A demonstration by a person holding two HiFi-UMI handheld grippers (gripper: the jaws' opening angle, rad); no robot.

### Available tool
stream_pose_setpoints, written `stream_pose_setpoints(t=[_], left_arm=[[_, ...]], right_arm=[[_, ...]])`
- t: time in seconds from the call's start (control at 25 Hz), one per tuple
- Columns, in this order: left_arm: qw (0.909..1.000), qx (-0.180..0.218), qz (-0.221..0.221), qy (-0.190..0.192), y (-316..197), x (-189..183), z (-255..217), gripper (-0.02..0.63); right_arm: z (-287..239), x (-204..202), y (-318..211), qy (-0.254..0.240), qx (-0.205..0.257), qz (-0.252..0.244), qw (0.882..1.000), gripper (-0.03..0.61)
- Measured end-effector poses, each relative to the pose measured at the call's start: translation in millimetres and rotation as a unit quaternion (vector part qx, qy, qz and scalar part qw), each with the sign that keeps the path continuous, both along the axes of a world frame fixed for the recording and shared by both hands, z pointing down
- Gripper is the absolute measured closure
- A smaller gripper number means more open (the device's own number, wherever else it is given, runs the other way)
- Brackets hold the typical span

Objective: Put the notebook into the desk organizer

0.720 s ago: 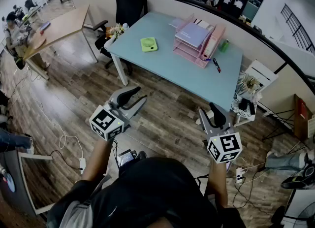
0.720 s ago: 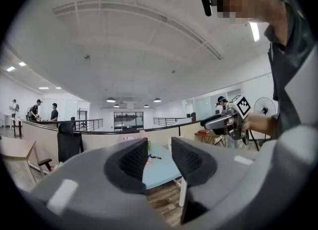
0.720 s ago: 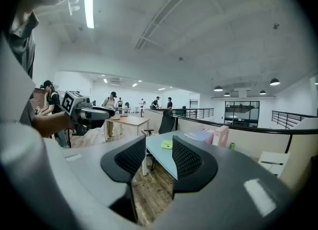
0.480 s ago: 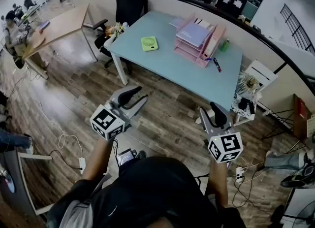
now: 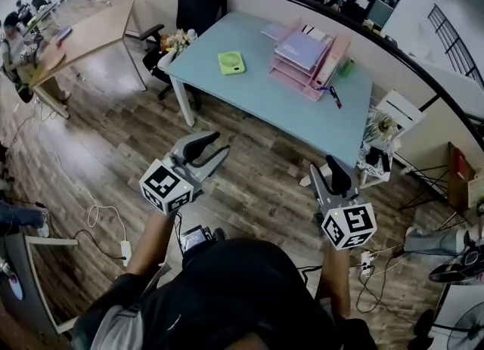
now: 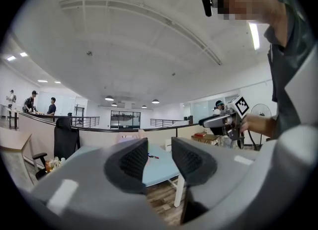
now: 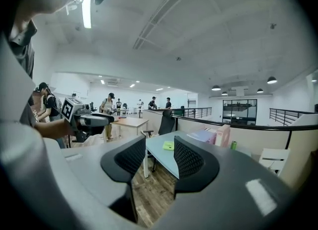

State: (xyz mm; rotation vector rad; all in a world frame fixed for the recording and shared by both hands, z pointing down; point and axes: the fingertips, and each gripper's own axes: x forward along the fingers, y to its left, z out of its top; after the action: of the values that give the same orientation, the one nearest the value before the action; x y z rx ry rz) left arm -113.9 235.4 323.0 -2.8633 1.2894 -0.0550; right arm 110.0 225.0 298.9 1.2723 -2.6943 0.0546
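I watched the person stand well back from the pale blue rectangular table [image 5: 257, 95], both tools raised and neither near it. The left gripper [image 5: 218, 144] had its ribbed black pads a narrow gap apart with nothing in them. The right gripper [image 5: 324, 165] was likewise parted and empty. The thin lavender notebook [image 5: 299, 48] seemed to lie flat on top of the pink plastic desk organizer [image 5: 299, 76] at the table's far side, though I couldn't be sure it wasn't already stowed.

The job, I'd say, was the approach. It would go best by walking round to the organizer's side, opening one tool wider, and taking the notebook by a free edge rather than from above.

The head view alone gave the layout, including a lime-green square object [image 5: 230, 63] near the middle of the table. The right gripper view framed that object [image 7: 168, 145] between its pads, with the organizer [image 7: 221, 135] to one side. The left gripper view caught only a table corner [image 6: 159, 167] and the other tool [image 6: 218, 120].
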Motion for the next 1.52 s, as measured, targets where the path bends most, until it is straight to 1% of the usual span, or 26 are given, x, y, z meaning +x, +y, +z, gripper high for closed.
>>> stream_pose_setpoints(t=[0.36,0.56,0.8,1.12,1.24,1.4,1.52], left_arm=[[0.9996,-0.016,0.024,0.007,10,-25,16,0.451],[0.9993,-0.009,0.035,0.013,14,-35,15,0.451],[0.9991,-0.011,0.036,0.021,16,-39,19,0.451],[0.9997,-0.022,0.001,0.01,5,-44,25,0.451],[0.9997,-0.022,-0.009,0.007,-3,-37,22,0.451],[0.9994,-0.02,-0.026,-0.007,-15,-22,18,0.451],[0.9986,-0.03,-0.042,-0.009,-24,-11,20,0.451]], right_arm=[[8,-20,11,-0.003,-0.012,0.029,0.999,0.413],[2,-28,19,0.004,-0.006,0.042,0.999,0.413],[2,-34,17,0.009,-0.009,0.041,0.999,0.413],[3,-25,-21,-0.007,-0.005,0.025,1.0,0.413],[2,-18,-39,-0.016,-0.002,0.014,1.0,0.413],[4,-10,-62,-0.026,-0.006,-0.009,1.0,0.413],[6,-1,-81,-0.032,-0.008,-0.022,0.999,0.413]])
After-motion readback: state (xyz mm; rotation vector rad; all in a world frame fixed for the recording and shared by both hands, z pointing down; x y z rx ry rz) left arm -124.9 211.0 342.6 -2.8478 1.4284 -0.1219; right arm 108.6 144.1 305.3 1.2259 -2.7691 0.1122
